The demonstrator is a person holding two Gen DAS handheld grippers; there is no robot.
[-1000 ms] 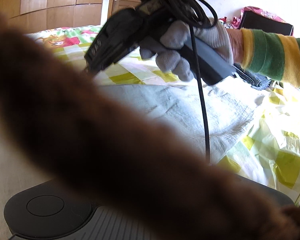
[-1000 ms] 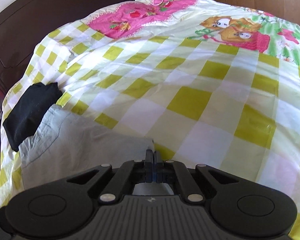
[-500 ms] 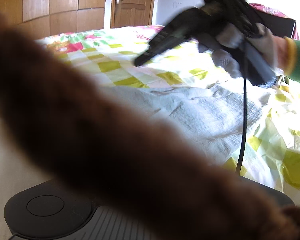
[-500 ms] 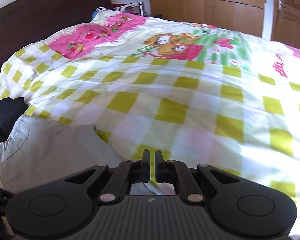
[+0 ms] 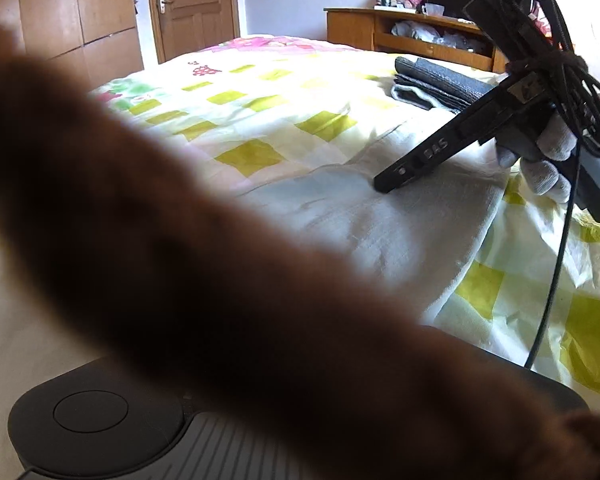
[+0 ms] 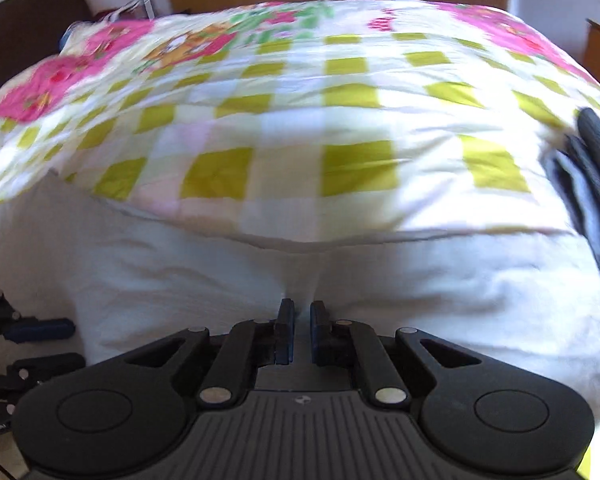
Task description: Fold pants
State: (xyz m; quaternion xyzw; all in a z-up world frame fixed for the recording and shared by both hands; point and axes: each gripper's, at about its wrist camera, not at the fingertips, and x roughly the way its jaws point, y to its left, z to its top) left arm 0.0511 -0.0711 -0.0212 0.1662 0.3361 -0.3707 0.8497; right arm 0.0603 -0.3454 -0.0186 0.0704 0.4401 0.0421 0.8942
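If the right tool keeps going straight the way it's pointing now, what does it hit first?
Most likely the light pants lying just ahead of the right tool; its tips are already at or near the fabric. The checked bedsheet lies beyond. Depth is unclear.

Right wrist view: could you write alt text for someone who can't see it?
A handheld black gripper, fingers slightly apart, points at pale folded pants on a bed. Beyond lies a bedsheet of yellow-green checks with pink floral patches, and dark folded clothes sit at the right edge.
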